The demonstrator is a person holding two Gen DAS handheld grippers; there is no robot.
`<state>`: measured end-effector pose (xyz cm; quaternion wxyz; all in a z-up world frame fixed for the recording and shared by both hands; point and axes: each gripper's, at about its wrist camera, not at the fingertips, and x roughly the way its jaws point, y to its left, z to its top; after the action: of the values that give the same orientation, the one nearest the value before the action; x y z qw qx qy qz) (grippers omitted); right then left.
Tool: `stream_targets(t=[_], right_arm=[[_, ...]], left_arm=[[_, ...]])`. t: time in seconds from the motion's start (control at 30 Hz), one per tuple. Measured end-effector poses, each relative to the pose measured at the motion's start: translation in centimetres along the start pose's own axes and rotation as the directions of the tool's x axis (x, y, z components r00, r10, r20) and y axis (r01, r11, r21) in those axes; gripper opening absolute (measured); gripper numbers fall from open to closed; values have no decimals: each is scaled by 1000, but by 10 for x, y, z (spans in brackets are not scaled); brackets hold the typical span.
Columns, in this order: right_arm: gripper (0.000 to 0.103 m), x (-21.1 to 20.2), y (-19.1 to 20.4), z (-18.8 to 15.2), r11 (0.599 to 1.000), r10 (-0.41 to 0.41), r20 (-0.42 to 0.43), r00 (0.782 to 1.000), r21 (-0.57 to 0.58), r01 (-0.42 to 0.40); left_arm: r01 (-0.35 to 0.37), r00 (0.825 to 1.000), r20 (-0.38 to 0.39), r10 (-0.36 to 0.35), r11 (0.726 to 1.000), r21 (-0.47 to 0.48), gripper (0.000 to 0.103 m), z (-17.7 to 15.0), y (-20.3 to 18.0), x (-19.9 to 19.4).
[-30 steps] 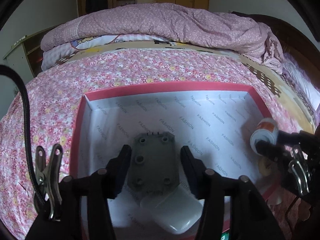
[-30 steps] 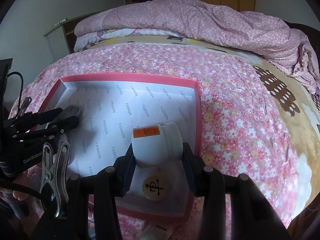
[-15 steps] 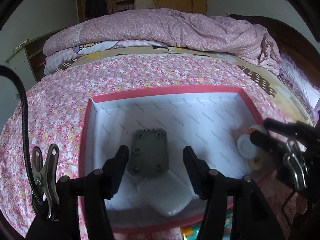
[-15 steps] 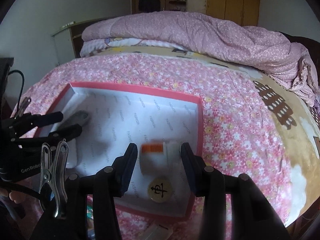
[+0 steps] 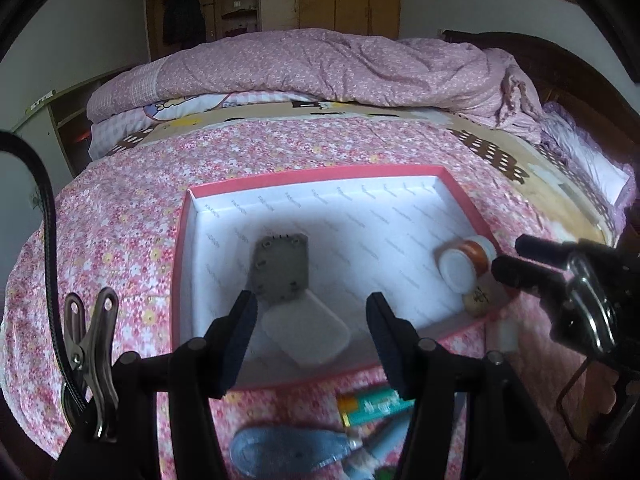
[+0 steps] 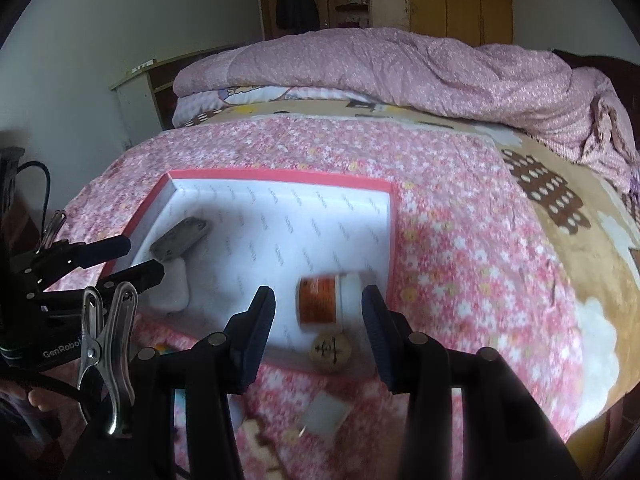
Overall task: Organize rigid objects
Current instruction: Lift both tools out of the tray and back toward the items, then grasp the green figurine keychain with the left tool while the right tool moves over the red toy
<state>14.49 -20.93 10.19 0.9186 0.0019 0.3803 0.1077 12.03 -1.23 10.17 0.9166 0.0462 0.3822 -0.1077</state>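
A red-rimmed white box [image 5: 182, 240] [image 6: 394, 232] lies on the floral bedspread. In it lie a grey plate with holes [image 5: 282, 270] [image 6: 180, 238], a white rounded case [image 5: 308, 334] [image 6: 172, 292], a white bottle with an orange label [image 5: 464, 262] [image 6: 332, 304] on its side, and a round wooden game piece [image 5: 478, 300] [image 6: 331, 350]. My left gripper [image 5: 312, 344] is open and empty above the box's near edge. My right gripper [image 6: 318, 330] is open and empty, just behind the bottle.
On the bedspread in front of the box lie a green and orange tube [image 5: 372, 404], a blue-grey oval object [image 5: 288, 450], and a small white square piece [image 6: 326, 414]. A folded pink quilt [image 5: 340, 68] is piled at the far end of the bed.
My right gripper opened and let the bottle drop on its side in the box, then drew back. My left gripper pulled back and up from the grey plate.
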Motion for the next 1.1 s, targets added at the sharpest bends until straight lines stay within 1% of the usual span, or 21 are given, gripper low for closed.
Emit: stream_targets(t=[0.17,0.3,0.53,0.77,0.9,1.1], right_arm=[[46,-14,-1,-15,1000,8,-2,1000,14,-8],[46,-26,-1,-28,999,32,-11,999,24,-32],[46,-35,3,-53,1000,22,-38,999,-4,-22],[46,-41,-2,-78,999,43,-69,997,30,-41],[46,-44,1,-98,999,42,-102,994,15,-41],[46,-54,7,-131,997,63,-140,988,-28,-67]], left_arm=[[16,1000,-1,-16,1000,-2,60,-12,-4,-14],[16,1000,-3,-16,1000,5,60,-23,-7,-22],[19,1000,-16,-20,1000,-9,60,-43,-7,-35],[19,999,-28,-20,1000,-24,60,-62,-5,-46],[35,999,-40,-36,999,-40,60,-74,-1,-50],[52,996,-65,-56,996,-69,60,-93,3,-51]])
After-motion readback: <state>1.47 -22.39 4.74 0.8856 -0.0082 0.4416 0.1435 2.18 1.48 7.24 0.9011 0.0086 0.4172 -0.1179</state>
